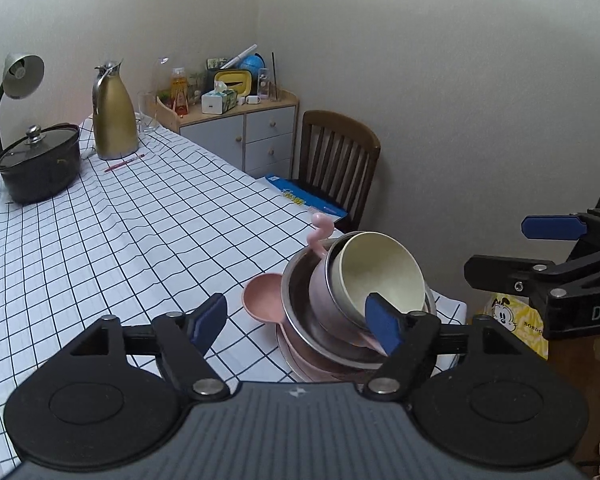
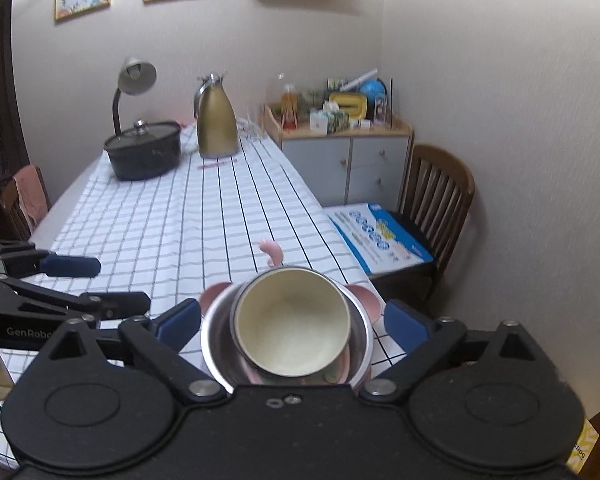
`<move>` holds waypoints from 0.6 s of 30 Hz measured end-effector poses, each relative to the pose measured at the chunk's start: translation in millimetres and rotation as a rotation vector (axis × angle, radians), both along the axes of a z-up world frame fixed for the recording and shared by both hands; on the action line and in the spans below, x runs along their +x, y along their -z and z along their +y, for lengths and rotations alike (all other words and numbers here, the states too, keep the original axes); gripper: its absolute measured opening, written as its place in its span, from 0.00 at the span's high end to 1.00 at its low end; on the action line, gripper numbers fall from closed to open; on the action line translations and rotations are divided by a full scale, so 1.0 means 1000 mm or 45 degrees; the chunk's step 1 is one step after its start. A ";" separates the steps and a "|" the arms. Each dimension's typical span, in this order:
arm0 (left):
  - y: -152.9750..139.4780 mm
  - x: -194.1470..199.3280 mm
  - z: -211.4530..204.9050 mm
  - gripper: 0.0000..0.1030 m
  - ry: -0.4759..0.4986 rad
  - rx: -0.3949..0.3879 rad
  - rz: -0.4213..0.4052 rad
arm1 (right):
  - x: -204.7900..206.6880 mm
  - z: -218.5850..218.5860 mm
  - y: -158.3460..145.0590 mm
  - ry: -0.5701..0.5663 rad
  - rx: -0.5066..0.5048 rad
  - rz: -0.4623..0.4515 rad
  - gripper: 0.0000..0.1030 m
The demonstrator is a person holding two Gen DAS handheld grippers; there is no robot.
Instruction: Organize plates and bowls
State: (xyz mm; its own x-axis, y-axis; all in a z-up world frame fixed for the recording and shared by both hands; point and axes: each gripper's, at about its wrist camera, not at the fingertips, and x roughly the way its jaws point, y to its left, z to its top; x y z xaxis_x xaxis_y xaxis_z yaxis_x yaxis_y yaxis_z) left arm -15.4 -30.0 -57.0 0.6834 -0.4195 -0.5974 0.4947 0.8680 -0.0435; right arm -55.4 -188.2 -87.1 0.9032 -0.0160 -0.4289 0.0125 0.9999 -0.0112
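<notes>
At the far left of the table stands a black lidded pot [image 2: 144,152], with a tall gold metal jug [image 2: 216,122] right of it. The left gripper [image 1: 296,326] has its jaws apart, holding nothing. Near the table's right corner, a cream round bowl [image 2: 292,322] sits nested in a steel bowl [image 2: 216,334] on pink eared dishes [image 1: 260,298]. The right gripper [image 2: 292,330] straddles this stack, jaws wide and clear of it.

Pink plate [image 1: 300,364] largely hidden beneath the stacked bowls; its near rim is covered by the tongs' body. Right tongs [image 1: 540,248] cut off at the frame's right edge. Cabinet-top items too small to identify.
</notes>
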 end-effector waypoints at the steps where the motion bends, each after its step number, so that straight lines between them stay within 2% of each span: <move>1: -0.001 -0.003 0.002 0.24 0.001 -0.005 -0.005 | -0.006 0.002 -0.001 0.001 0.003 -0.021 0.01; 9: -0.004 -0.029 0.016 0.18 -0.014 -0.023 -0.053 | -0.034 0.018 -0.001 0.029 0.020 -0.102 0.00; 11: -0.005 -0.035 0.019 0.03 -0.018 -0.034 -0.058 | -0.039 0.020 0.001 0.041 0.031 -0.111 0.00; 12: -0.006 -0.037 0.021 0.01 -0.019 -0.041 -0.062 | -0.042 0.021 0.003 0.049 0.038 -0.114 0.00; 18: -0.009 -0.049 0.028 0.00 -0.002 -0.065 -0.041 | -0.061 0.022 0.007 0.093 0.082 -0.145 0.00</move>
State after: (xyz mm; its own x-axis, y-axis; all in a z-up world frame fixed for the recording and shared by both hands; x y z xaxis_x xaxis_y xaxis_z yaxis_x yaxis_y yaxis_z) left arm -64.4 -2.2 -48.2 0.7027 -0.4481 -0.5527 0.4954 0.8657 -0.0720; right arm -116.0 -166.7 -94.3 0.9436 -0.0596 -0.3256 0.0830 0.9948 0.0583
